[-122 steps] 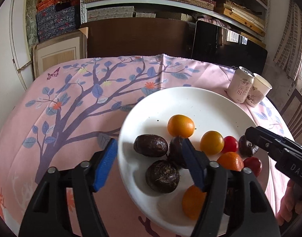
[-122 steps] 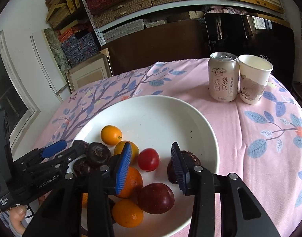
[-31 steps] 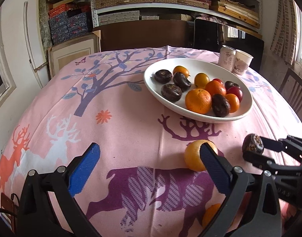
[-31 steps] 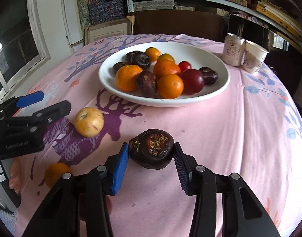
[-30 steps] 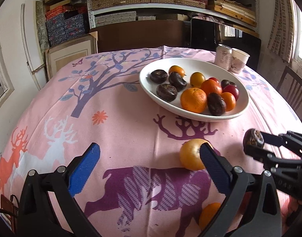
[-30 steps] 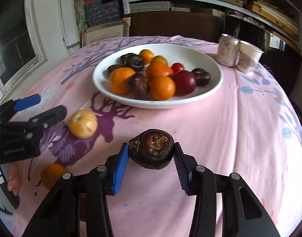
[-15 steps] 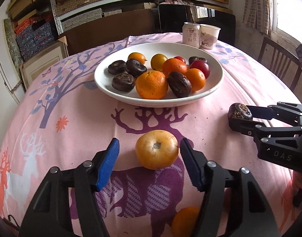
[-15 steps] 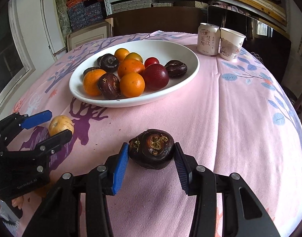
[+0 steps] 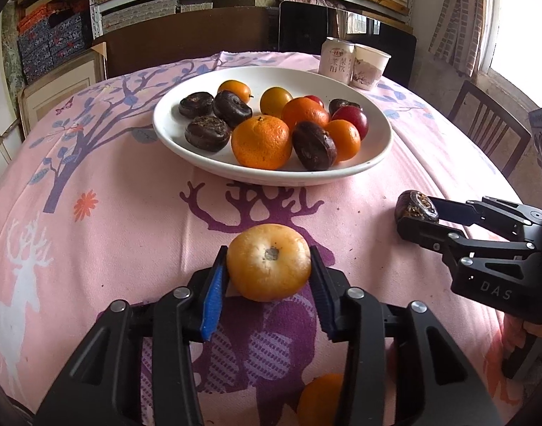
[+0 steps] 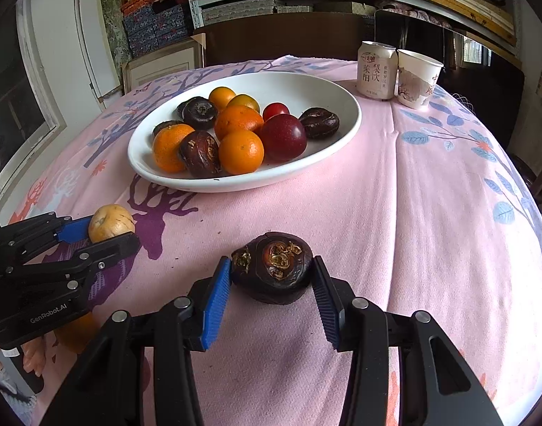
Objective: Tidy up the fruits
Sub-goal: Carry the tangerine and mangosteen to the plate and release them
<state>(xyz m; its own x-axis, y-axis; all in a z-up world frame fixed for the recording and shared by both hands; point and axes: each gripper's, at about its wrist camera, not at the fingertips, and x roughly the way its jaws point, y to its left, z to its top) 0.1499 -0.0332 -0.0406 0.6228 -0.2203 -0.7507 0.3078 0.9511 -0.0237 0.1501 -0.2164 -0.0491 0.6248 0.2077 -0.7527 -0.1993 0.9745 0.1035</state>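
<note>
A white plate (image 9: pixel 373 156) on the pink tablecloth holds several oranges, dark water chestnuts and red fruits; it also shows in the right wrist view (image 10: pixel 341 131). My left gripper (image 9: pixel 269 278) is shut on a yellow-orange round fruit (image 9: pixel 269 262) just in front of the plate; the fruit also shows in the right wrist view (image 10: pixel 111 227). My right gripper (image 10: pixel 272 285) is shut on a dark water chestnut (image 10: pixel 272 268), held low over the cloth to the right; it also shows in the left wrist view (image 9: pixel 414 207).
A drink can (image 10: pixel 375 71) and a paper cup (image 10: pixel 418 78) stand behind the plate. Another orange (image 9: pixel 318 399) lies on the cloth under my left gripper. A wooden chair (image 9: pixel 491 127) stands at the right table edge. Shelves and boxes fill the back wall.
My left gripper has moved forward around the yellow-orange fruit and closed on it. My right gripper still holds the water chestnut and has barely shifted.
</note>
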